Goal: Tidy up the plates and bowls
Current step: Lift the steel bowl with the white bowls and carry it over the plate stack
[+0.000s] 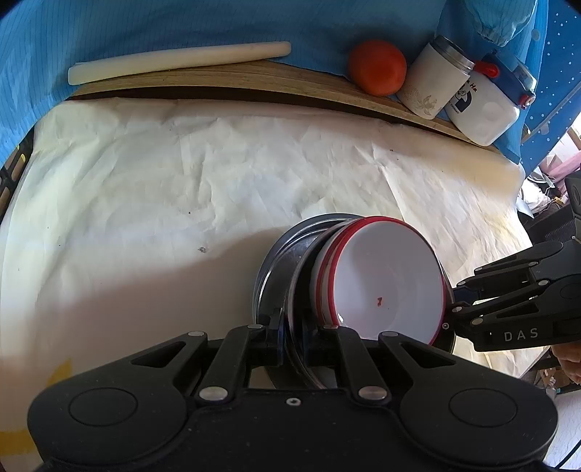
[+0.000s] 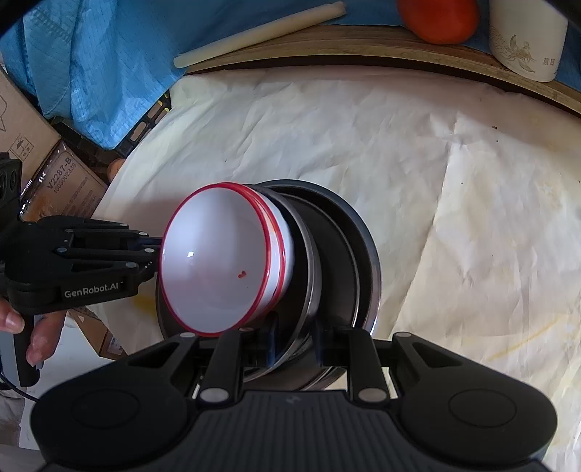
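Note:
A stack of dishes is held between both grippers above the white paper-covered table (image 1: 145,203). White bowls with red rims (image 1: 385,279) nest in dark metal plates (image 1: 279,268). The same bowls (image 2: 218,261) and dark plates (image 2: 337,254) show in the right wrist view. My left gripper (image 1: 293,337) is shut on the rim of the dark plates at its near edge. My right gripper (image 2: 294,345) is shut on the plates' rim from the opposite side. It also shows at the right of the left wrist view (image 1: 454,301). The left gripper shows at the left of the right wrist view (image 2: 156,254).
At the table's far edge a wooden board (image 1: 232,78) carries a white rolling pin (image 1: 174,60), a tomato (image 1: 377,67), a white jar (image 1: 432,80) and a blue-lidded container (image 1: 486,105). Blue cloth (image 1: 181,21) lies behind. Cardboard boxes (image 2: 61,181) stand off the table's left.

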Motion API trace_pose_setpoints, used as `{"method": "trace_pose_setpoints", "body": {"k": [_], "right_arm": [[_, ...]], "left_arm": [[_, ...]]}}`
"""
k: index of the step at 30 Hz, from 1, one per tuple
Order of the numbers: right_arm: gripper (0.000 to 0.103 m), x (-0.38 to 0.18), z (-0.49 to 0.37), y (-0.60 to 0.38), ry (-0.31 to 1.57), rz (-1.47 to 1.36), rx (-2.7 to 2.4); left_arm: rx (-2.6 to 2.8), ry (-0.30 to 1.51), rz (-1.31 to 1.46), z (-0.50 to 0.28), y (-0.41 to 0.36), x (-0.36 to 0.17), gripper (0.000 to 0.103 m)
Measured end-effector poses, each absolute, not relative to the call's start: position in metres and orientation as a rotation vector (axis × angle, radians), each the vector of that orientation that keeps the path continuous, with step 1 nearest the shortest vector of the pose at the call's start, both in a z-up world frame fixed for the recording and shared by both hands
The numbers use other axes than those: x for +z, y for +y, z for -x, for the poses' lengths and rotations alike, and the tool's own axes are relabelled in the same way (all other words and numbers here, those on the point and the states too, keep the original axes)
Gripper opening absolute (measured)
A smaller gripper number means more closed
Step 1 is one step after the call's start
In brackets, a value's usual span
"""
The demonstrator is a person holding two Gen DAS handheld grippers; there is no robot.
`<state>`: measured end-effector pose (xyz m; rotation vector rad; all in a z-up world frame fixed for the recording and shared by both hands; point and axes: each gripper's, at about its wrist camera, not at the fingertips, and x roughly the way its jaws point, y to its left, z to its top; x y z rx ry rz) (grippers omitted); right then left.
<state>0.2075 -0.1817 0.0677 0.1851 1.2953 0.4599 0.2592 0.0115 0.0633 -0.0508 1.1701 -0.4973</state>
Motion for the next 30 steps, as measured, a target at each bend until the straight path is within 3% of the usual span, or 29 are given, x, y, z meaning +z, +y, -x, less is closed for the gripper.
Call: {"method": "trace_pose_setpoints", "body": {"k": [30], "right_arm": [[0.023,0.0682,-0.2079,-0.1843,1.298,-0.203,0.461]], "left_arm": [[-0.489,1.171,0.066,-0.2625,0.0112,0.0633,0.007]]}}
